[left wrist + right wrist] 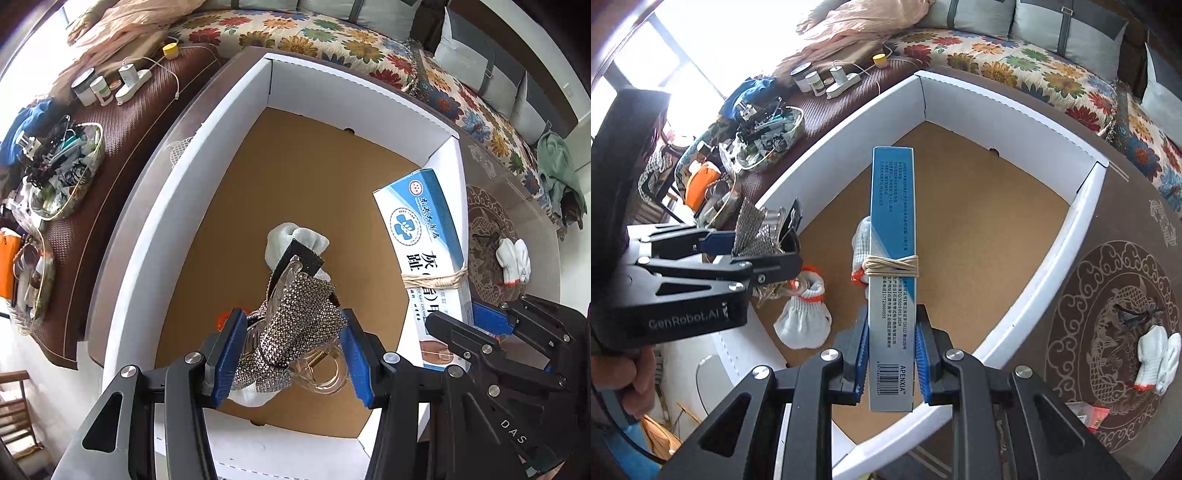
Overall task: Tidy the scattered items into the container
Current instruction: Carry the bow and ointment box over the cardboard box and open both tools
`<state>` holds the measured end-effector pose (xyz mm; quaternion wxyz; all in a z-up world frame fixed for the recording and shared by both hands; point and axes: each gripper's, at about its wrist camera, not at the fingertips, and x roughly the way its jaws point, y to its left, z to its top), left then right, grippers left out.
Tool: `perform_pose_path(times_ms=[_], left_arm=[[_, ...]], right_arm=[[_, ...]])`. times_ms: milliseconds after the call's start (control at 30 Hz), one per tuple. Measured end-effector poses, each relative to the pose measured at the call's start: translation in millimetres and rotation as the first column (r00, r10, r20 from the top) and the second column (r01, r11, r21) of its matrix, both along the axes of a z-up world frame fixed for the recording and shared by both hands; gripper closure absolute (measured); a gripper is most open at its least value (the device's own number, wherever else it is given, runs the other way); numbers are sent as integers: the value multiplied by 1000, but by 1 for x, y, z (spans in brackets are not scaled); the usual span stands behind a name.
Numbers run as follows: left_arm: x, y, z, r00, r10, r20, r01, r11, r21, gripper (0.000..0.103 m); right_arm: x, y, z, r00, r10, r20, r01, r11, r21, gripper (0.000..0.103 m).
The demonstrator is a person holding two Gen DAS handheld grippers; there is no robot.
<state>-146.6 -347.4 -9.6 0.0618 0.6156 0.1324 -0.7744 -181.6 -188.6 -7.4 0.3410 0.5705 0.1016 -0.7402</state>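
Two grippers hang over one white-walled box (1086,218) with a brown card floor. The left gripper (291,352) pinches one hair clip (295,325), clear plastic with a rhinestone-covered bow, held above the floor near the box's near wall. The right gripper (890,363) has its jaws pressed on one carton (892,258), long, blue and white, with printed text, a barcode and a rubber band (891,266) wound round its middle; it points out over the middle of the floor.

Three white gloves with orange cuffs show: two on the box floor (803,317) (862,240), the second half hidden under the carton, and one (1158,356) outside, on the patterned table (1108,295) to the right of the box.
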Motion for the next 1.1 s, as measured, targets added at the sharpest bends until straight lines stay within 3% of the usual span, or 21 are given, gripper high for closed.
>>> perform_pose_path(times_ms=[67,133,233,667,933,1100], left_arm=[[0,-7,-6,1000,28,1,-28,1000,14,51],[0,-13,-12,999,51,19,-51,998,22,49],[0,-18,-19,997,76,27,-76,997,6,36],[-1,-9,-19,995,89,46,-89,996,14,35],[1,47,5,1000,-2,27,3,1000,-13,35],[-3,112,23,994,-109,14,110,993,-37,35]], right_arm=[[-3,-2,-3,1000,-18,4,18,1000,-11,79],[-7,-3,-5,999,-44,2,44,999,-21,59],[-12,1,-5,996,-85,5,85,995,-46,58],[-23,33,-5,990,-137,32,140,987,-75,58],[-23,107,2,981,-194,29,195,977,-81,58],[-24,169,9,969,-248,14,248,966,-73,58]])
